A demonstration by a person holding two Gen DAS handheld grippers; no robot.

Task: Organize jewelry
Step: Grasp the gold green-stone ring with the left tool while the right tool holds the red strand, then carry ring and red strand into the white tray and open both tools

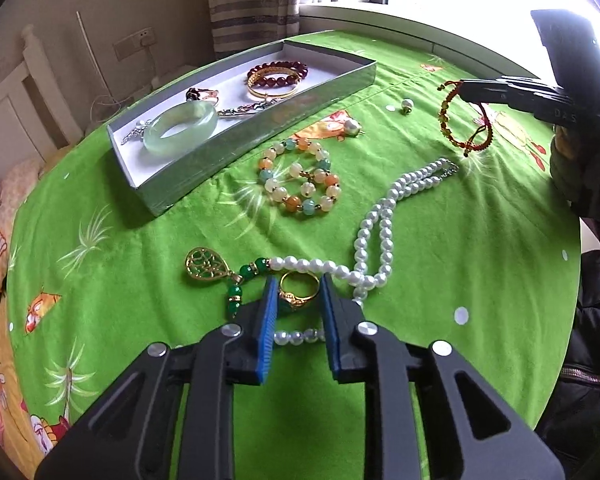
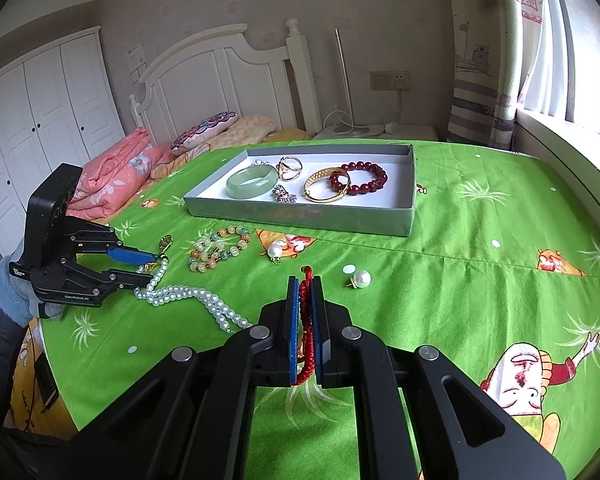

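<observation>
Green printed cloth covers the table, the grey cardboard tray (image 1: pixel 204 178) at left already holding bangles. Left claw (image 1: pixel 299 294) pinches a gold ring (image 1: pixel 299 291) beside glossy pearls (image 1: pixel 380 216); right claw (image 2: pixel 305 292) clamps a red woven cord bracelet (image 2: pixel 307 320). Next, I judge: carry both to the tray.
</observation>
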